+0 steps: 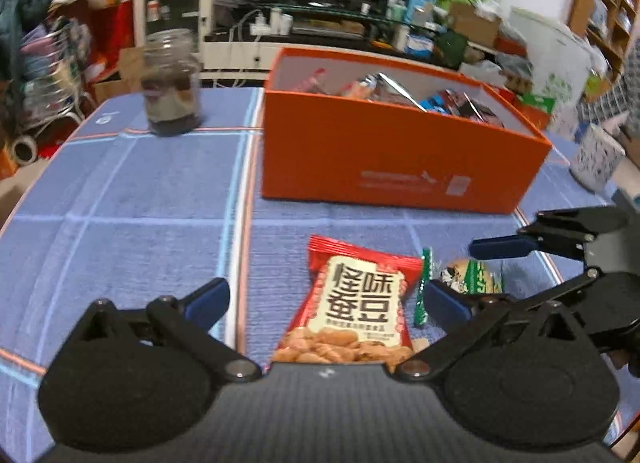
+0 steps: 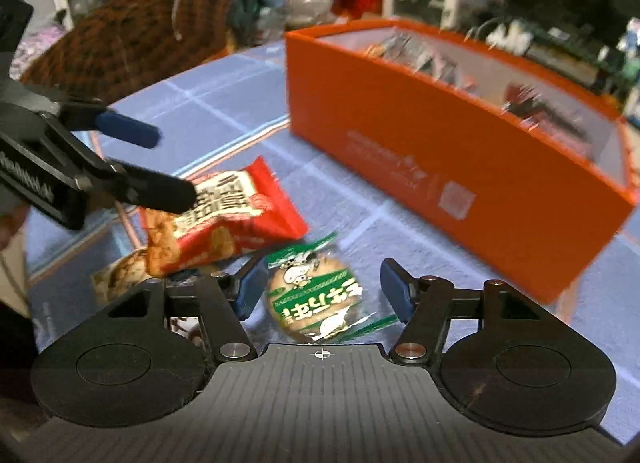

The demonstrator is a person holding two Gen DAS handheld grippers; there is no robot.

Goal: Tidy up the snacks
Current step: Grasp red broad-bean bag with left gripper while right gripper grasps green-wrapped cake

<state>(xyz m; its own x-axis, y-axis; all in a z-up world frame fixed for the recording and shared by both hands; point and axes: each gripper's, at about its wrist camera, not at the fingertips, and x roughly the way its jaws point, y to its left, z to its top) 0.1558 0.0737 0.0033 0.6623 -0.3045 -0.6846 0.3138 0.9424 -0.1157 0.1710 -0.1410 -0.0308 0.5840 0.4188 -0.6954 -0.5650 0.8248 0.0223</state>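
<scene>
A red bean-snack packet [image 1: 356, 303] lies flat on the blue checked tablecloth, between the wide-apart fingers of my left gripper [image 1: 326, 301], which is open and not pressing on it. Right beside it lies a round cookie in a green-printed clear wrapper [image 2: 312, 297]. My right gripper [image 2: 324, 293] hovers over the cookie with a finger on either side, open and clear of the wrapper. In the right wrist view the left gripper [image 2: 172, 167] reaches in from the left over the red packet [image 2: 236, 219]. Another brown-and-white packet [image 2: 120, 273] peeks out from under the red one.
An orange cardboard box [image 1: 400, 155] [image 2: 460, 167] holding several snack packets stands just beyond the loose snacks. A clear jar [image 1: 172, 83] with dark contents stands at the table's far left. Cluttered shelves, a cabinet and a TV stand lie past the table edge.
</scene>
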